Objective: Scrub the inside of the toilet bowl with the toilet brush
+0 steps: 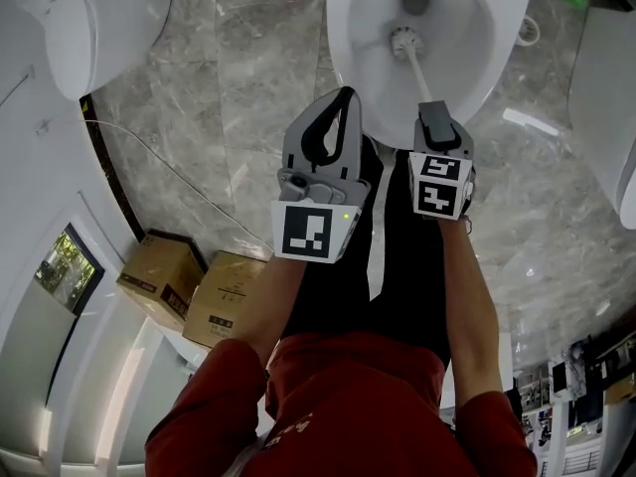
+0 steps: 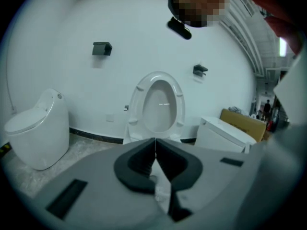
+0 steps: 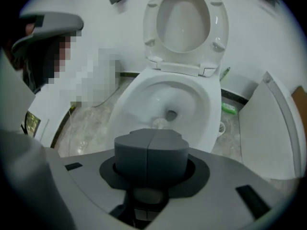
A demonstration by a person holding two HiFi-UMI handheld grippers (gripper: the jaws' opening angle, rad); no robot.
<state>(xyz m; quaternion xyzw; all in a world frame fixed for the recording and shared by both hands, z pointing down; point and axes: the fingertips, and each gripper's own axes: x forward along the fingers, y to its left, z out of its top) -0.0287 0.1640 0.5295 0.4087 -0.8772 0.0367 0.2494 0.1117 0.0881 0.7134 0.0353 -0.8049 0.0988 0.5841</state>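
The white toilet bowl [image 1: 467,78] is at the top of the head view, its seat and lid raised [image 3: 184,23]. The toilet brush's white bristle head [image 1: 402,39] is inside the bowl near the drain [image 3: 171,114], and its handle slopes back to my right gripper [image 1: 434,119]. The jaws of the right gripper [image 3: 151,159] are shut on the brush's thick grey grip [image 3: 150,150], pointing steeply down into the bowl. My left gripper [image 1: 339,104] hovers at the bowl's near-left rim; its jaws meet, empty [image 2: 155,141].
Another toilet [image 1: 62,20] stands at the far left and a white fixture [image 1: 608,97] at the right. Two cardboard boxes [image 1: 161,276] lie by the left wall, with a thin cable [image 1: 169,172] across the marble floor. A green item [image 3: 229,109] lies behind the bowl.
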